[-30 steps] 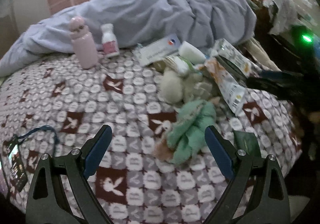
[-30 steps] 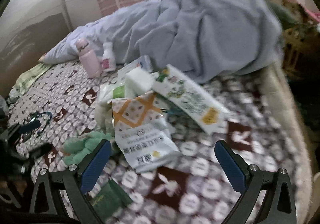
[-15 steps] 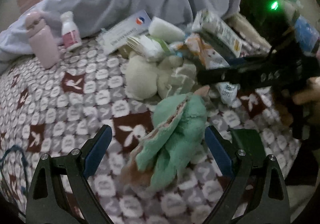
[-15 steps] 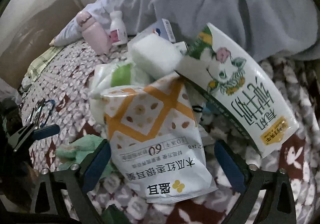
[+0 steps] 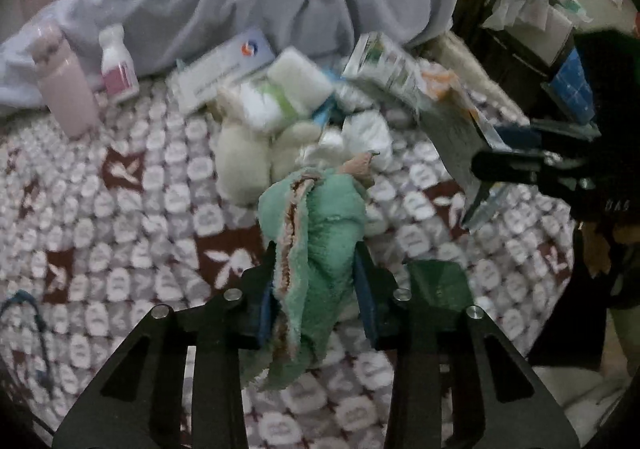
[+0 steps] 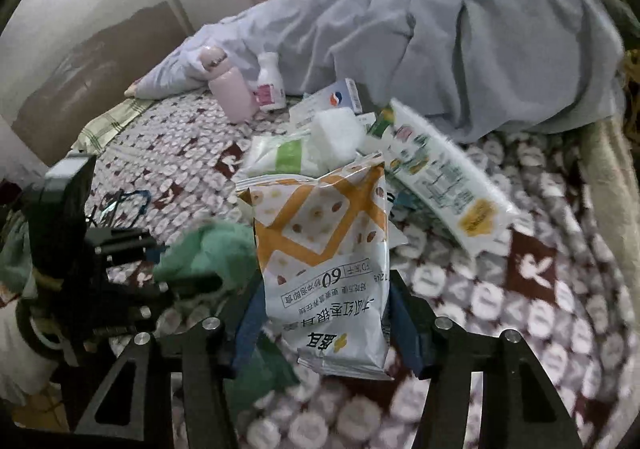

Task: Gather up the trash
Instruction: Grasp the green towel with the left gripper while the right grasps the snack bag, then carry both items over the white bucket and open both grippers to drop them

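My left gripper (image 5: pixel 316 301) is shut on a green fuzzy cloth (image 5: pixel 320 241) and holds it just above the patterned bedspread (image 5: pixel 120 209). My right gripper (image 6: pixel 324 325) is shut on an orange-and-white snack bag (image 6: pixel 324 249), lifted a little off the bed. In the left wrist view the right gripper (image 5: pixel 532 165) holds the same bag (image 5: pixel 452 129) at the right. In the right wrist view the left gripper (image 6: pixel 120 257) and the green cloth (image 6: pixel 208 253) are at the left. A trash pile lies behind: a long white wrapper (image 6: pixel 440 173), a tissue pack (image 6: pixel 296 153), a white block (image 6: pixel 336 133).
A pink bottle (image 5: pixel 64 89) and a small white bottle (image 5: pixel 116 65) stand at the back left. A white box (image 5: pixel 224 69) and cream soft lumps (image 5: pixel 244 161) lie by the pile. A grey duvet (image 6: pixel 460 29) covers the back. A dark green packet (image 5: pixel 440 281) lies near my left gripper.
Both grippers have closed: the left on the green cloth, the right on the snack bag. Both items have been raised off the bedspread.
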The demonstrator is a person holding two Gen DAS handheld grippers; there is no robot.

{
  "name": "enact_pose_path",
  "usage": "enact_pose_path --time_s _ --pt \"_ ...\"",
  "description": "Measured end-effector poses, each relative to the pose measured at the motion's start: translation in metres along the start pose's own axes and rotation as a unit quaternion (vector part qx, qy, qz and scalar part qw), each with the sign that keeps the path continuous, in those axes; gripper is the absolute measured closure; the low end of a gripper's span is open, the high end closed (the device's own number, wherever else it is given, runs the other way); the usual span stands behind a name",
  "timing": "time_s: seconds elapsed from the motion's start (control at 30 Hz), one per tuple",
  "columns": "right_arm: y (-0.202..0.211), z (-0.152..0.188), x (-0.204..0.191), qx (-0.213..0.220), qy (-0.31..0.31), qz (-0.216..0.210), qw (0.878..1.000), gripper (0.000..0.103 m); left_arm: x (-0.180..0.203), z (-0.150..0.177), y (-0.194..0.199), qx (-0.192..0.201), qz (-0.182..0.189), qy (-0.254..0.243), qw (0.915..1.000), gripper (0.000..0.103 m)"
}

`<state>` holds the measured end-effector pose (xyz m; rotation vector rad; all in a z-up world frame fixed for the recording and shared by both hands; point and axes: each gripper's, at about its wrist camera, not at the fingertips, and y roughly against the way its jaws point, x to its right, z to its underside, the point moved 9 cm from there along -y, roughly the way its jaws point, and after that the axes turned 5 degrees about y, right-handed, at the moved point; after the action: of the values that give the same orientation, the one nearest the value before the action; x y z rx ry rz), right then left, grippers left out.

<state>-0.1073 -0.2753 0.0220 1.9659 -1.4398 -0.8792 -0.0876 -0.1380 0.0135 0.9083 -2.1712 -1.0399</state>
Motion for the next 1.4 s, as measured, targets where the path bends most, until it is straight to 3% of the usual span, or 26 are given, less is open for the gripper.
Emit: enact_pose_path --time_s 0.2,0.47,0.63,0.9,1.17,1.4 --pt "0.042 0.007 0.021 0.028 -0.014 0.061 0.998 0.047 0.030 -0.024 0.018 0.022 0.016 -0.003 0.9996 0.071" --pt "0.105 0.040 0.093 0.031 -0.069 0.151 0.986 0.047 0.126 -0.054 0.008 0.013 0.070 -0.030 0.9970 0.071" --pt "0.151 0.078 0.148 0.025 -0.102 0.223 0.969 0.047 0.196 -0.069 0.001 0.007 0.096 -0.066 0.9932 0.071" --pt "0.214 0.148 0.222 0.008 -0.168 0.305 0.937 0.046 0.303 -0.079 -0.028 -0.017 0.129 -0.118 0.9844 0.070" --pt "0.256 0.212 0.273 -0.009 -0.232 0.349 0.908 0.046 0.405 -0.070 -0.067 -0.053 0.165 -0.169 0.9702 0.070" --pt "0.276 0.253 0.309 -0.023 -0.273 0.372 0.887 0.045 0.464 -0.066 -0.099 -0.086 0.191 -0.183 0.9605 0.070"
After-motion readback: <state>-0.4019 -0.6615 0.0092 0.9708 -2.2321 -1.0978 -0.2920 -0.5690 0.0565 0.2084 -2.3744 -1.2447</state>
